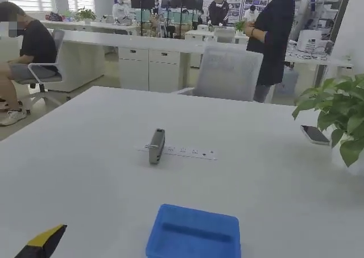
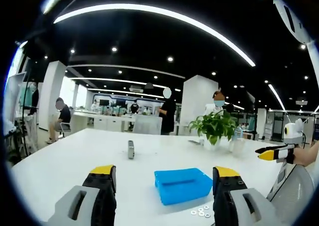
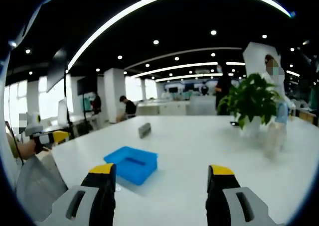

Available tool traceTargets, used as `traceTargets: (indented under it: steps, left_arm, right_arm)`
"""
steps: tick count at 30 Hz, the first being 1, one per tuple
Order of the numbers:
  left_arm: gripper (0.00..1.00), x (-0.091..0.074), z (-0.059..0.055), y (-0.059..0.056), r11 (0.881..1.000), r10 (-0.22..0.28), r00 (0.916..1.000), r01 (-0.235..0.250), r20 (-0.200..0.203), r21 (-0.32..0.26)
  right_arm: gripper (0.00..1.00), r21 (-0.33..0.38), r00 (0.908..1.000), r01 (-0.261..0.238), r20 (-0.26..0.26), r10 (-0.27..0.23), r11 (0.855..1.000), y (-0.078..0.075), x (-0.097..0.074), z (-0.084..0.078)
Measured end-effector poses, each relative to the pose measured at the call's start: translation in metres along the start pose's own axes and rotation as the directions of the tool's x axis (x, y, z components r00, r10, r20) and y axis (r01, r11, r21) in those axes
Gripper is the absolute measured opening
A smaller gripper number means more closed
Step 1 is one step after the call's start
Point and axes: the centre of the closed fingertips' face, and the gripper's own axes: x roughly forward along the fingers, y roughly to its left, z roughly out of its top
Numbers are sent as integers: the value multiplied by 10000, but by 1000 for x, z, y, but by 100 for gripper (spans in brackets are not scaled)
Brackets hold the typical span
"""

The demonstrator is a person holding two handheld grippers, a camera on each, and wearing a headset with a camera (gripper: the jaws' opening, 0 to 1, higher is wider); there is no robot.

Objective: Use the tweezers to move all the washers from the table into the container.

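A blue container (image 1: 193, 235) sits on the white table (image 1: 85, 173) near its front edge. Several small washers (image 2: 202, 212) lie on the table just in front of the container (image 2: 182, 185), close to my left gripper's right jaw. My left gripper (image 2: 165, 170) is open, with nothing between its jaws, and faces the container. My right gripper (image 3: 161, 169) is open too and empty, with the container (image 3: 130, 164) ahead and to its left. A gripper's yellow and black tip (image 1: 45, 242) pokes in at the bottom left of the head view.
A grey block (image 1: 156, 145) stands on a white power strip (image 1: 187, 152) mid-table. A phone (image 1: 314, 134) and a potted plant (image 1: 338, 113) are at the right. A grey chair (image 1: 227, 73) and a standing person (image 1: 276, 39) are behind the table.
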Motion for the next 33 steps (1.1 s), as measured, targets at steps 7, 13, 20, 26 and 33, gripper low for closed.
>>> traceTargets:
  steps: [7,13,20,26,33]
  left_arm:
    - [76,0,-1,-1,10000,-9,10000,9,-54,6]
    - [76,0,-3,2,10000,-5,10000,6,-75,20]
    - [75,0,-2,1,10000,7,9999,-7,-107,27]
    - [75,0,-4,1,10000,8,9999,-7,-128,41]
    - [75,0,-4,0,10000,-16,9998,17,-176,59]
  right_arm:
    - [72,-24,10000,24,15,-24,10000,2,0,1]
    - [72,-16,10000,7,-49,-8,10000,0,0,-1]
    - [71,-19,10000,12,-90,-13,10000,2,1,-1]
    - [71,-22,9999,-6,-114,6,10000,2,1,-1]
    - [71,-28,10000,18,-96,-19,10000,0,0,-1]
